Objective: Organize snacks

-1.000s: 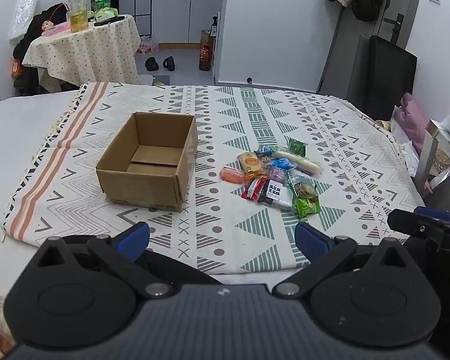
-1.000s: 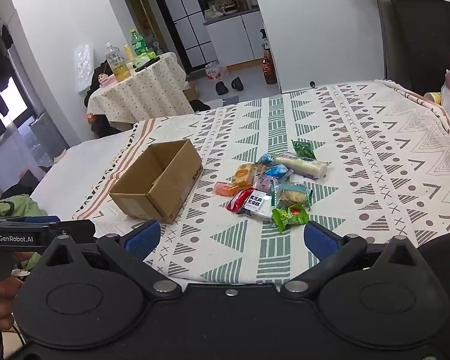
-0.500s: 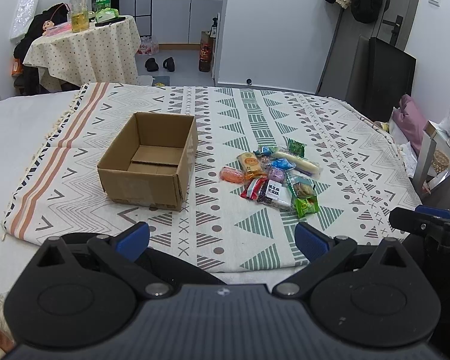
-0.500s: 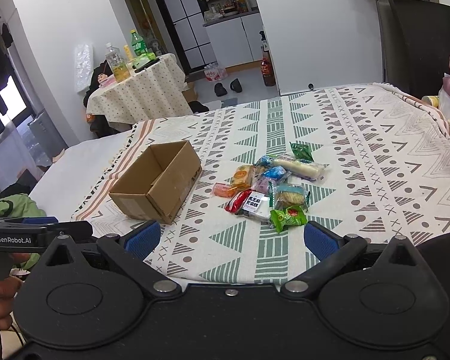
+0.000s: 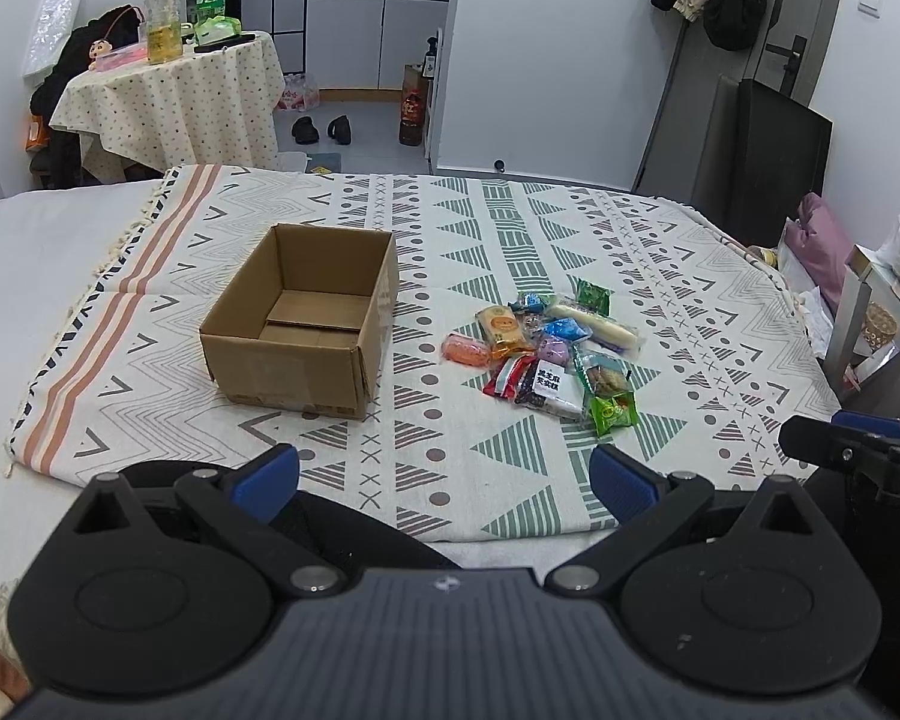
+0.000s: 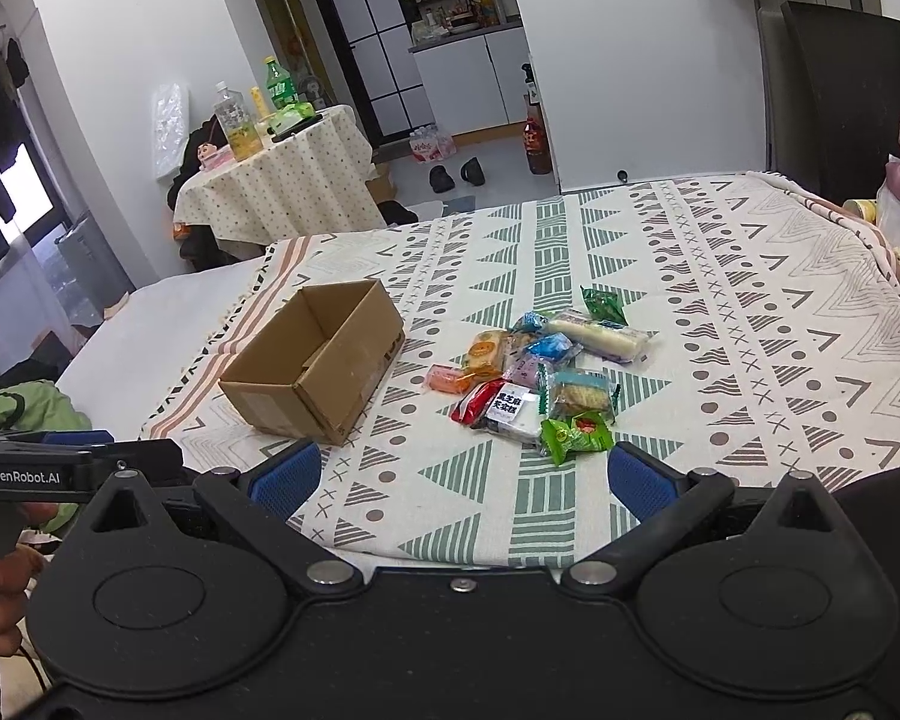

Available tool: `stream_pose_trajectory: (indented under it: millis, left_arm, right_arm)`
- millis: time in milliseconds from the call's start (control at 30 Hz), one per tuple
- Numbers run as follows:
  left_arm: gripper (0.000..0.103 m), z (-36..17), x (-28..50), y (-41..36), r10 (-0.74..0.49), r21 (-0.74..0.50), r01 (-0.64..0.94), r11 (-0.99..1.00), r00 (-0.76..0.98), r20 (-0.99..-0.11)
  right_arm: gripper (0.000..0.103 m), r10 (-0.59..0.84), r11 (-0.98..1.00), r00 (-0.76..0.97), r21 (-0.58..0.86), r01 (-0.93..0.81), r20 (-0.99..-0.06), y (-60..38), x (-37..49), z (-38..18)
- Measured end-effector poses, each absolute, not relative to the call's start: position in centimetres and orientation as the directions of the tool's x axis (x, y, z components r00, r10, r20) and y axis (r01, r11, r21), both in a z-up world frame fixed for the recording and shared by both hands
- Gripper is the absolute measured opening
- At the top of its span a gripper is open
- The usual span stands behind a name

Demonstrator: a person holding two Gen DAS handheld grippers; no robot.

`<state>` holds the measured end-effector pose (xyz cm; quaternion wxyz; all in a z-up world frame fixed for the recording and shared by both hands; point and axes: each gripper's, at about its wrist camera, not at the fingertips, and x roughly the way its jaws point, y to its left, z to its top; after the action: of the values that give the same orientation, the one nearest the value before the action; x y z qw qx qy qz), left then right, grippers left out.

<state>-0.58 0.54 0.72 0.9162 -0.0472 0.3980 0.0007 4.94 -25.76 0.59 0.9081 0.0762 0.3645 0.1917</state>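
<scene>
Left tongs [image 5: 444, 474]: jaws wide apart, nothing held, hovering off the near edge of the bed. Right tongs [image 6: 459, 477]: likewise spread and empty, at the same near edge, beside the left pair.

Ahead on the patterned blanket [image 5: 510, 240]: open cardboard box [image 5: 306, 336], upright, flaps down inside, no snacks in it. To its right, apart from the box: snack pile [image 5: 546, 354] in one loose cluster, packets overlapping. Nearest the tongs: green packet [image 6: 576, 435], touching a black-and-white labelled packet [image 6: 513, 411] and a clear-wrapped cracker pack [image 6: 579, 393]. Farther back: long white roll [image 6: 603, 333], blue packet [image 6: 549, 347], orange biscuit pack [image 6: 485, 353]. Pink packet [image 6: 444, 378] on the box side.

Step judged: start of task, approach; no packet gripped, none boxed.

Next move likely calls for: reach forward with the right tongs over the green packet, lower, close on its crimped edge; thin wrappers overlap, so risk of dragging a neighbour.
</scene>
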Motion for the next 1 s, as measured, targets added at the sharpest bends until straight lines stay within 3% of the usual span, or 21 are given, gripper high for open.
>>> stream_pose_trajectory:
  millis: [1000]
  left_arm:
    - [0.102, 1.2, -1.0, 0.4, -0.038, -0.094, -0.045, 0.995, 0.680, -0.733]
  right_arm:
    - [0.103, 0.373, 0.927, 0.654, 0.244, -0.283, -0.658, -25.0, 5.4, 0.6]
